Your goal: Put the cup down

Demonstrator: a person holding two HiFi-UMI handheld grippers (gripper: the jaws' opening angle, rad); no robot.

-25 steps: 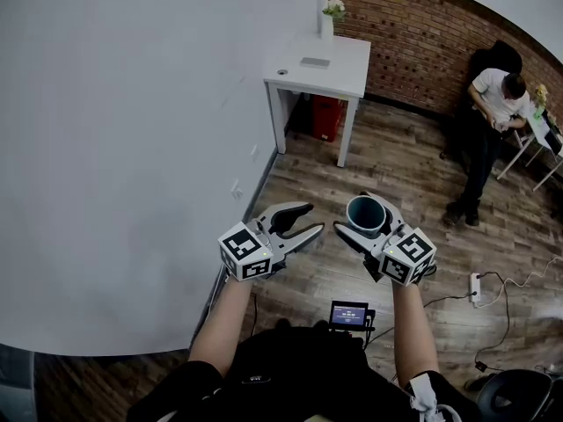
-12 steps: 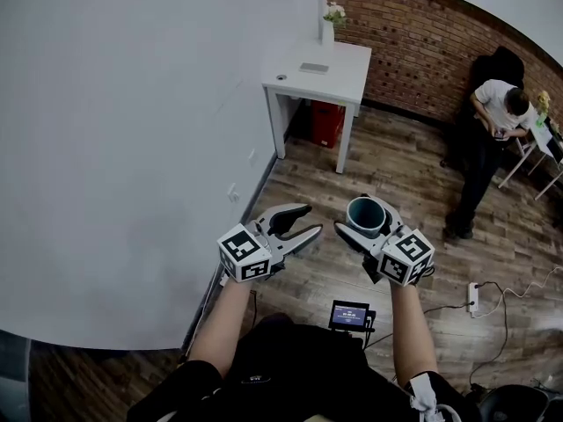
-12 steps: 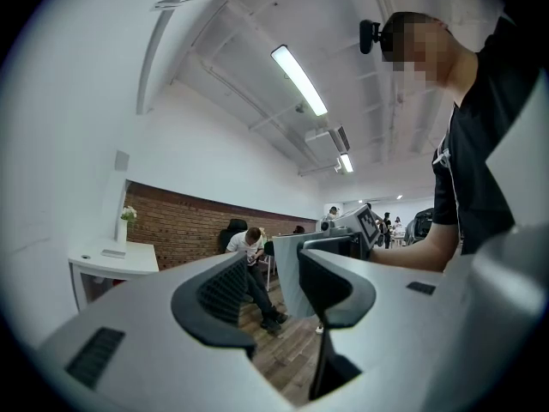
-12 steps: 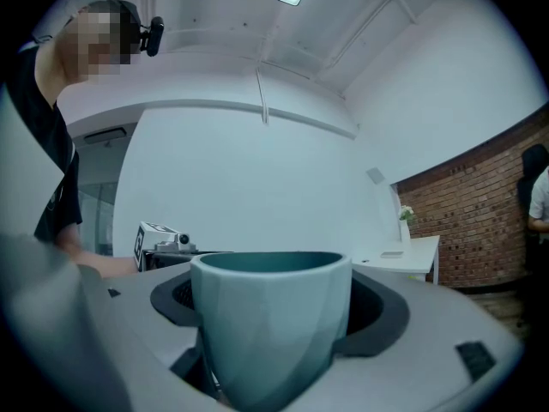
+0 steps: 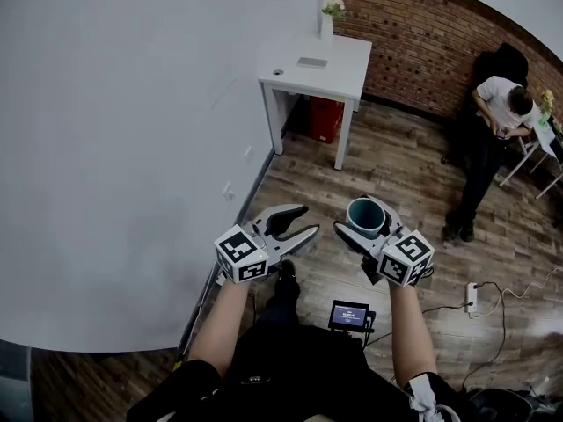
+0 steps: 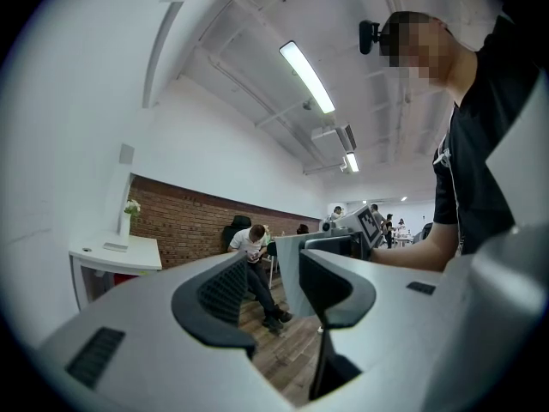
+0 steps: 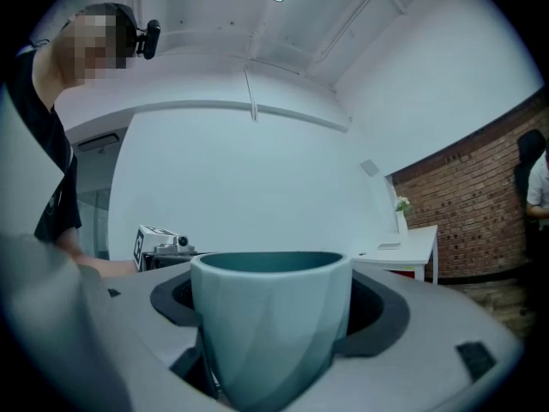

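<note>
- Right gripper [image 5: 362, 217] holds a teal cup [image 7: 270, 324] upright, its jaws set wide around the cup's sides and pressing on it, the open mouth facing up.
- Left gripper [image 5: 311, 219] has its jaws apart with nothing between them; it sits just beside the right one, the two apart and not touching.
- Held in the air over the wooden floor [image 5: 396, 170], the cup rests on no surface.
- Well ahead stands a white table [image 5: 339, 70] in the corner where the white wall [image 5: 132, 130] meets the brick wall [image 5: 422, 38].
- On that table are a vase of flowers [image 5: 332, 11] at the back, a flat grey thing and a small round thing; a red bin [image 5: 326, 118] stands under it.
- Far to the right, a person in a white shirt [image 5: 497, 112] is near a dark chair, head bent down.
- A power strip [image 5: 472, 295] with trailing cables lies on the floor to the right of the right forearm.
- A small lit screen [image 5: 349, 313] shows at the wearer's waist, between the arms.
- Both bare forearms reach forward side by side, with the grippers pointing level and their marker cubes facing up toward the head camera.
</note>
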